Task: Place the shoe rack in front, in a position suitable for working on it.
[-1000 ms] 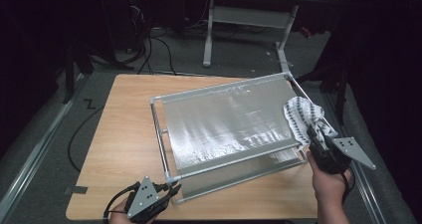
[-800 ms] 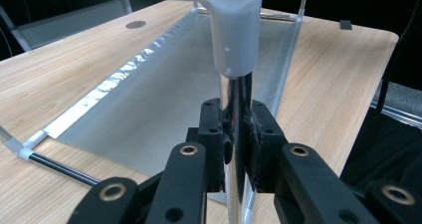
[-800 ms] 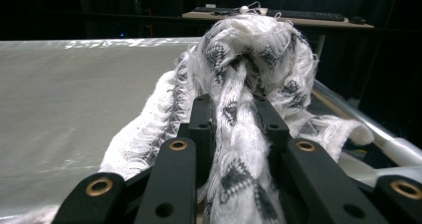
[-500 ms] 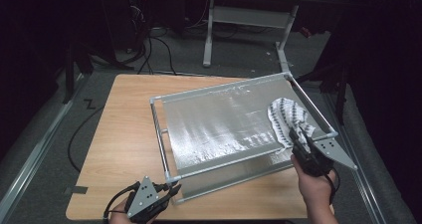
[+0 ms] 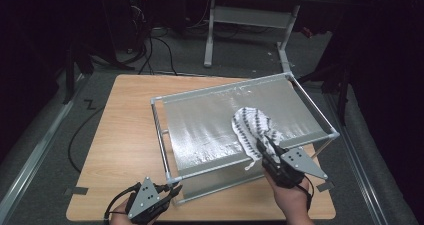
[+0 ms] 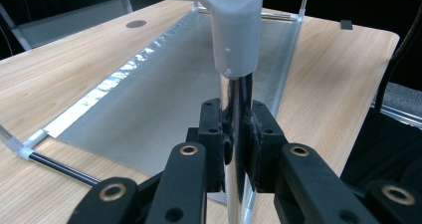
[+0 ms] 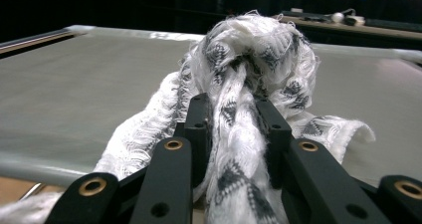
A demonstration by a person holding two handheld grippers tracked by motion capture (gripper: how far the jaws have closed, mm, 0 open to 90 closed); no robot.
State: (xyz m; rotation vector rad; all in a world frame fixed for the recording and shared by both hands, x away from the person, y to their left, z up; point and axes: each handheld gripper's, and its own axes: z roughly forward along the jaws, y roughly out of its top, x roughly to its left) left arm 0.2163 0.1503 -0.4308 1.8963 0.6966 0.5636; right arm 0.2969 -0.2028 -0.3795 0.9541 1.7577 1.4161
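A white cloth with a black pattern [image 5: 252, 127] [image 7: 249, 79] lies bunched on the grey mesh top of a low metal-framed rack [image 5: 210, 120], near its front right part. My right gripper [image 5: 267, 150] [image 7: 234, 119] is shut on the cloth's near end, at the rack's front edge. My left gripper [image 5: 175, 190] [image 6: 236, 139] is shut on the rack's front left leg [image 6: 236, 104], just under the white corner joint [image 6: 234, 20].
The rack stands on a wooden table [image 5: 125, 135] and covers its right half. Bare wood lies to the left and behind. A second table's legs [image 5: 210, 30] and cables stand on the floor beyond.
My right gripper has dragged the cloth leftward from the rack's right edge toward its middle front. The left gripper has stayed on the leg.
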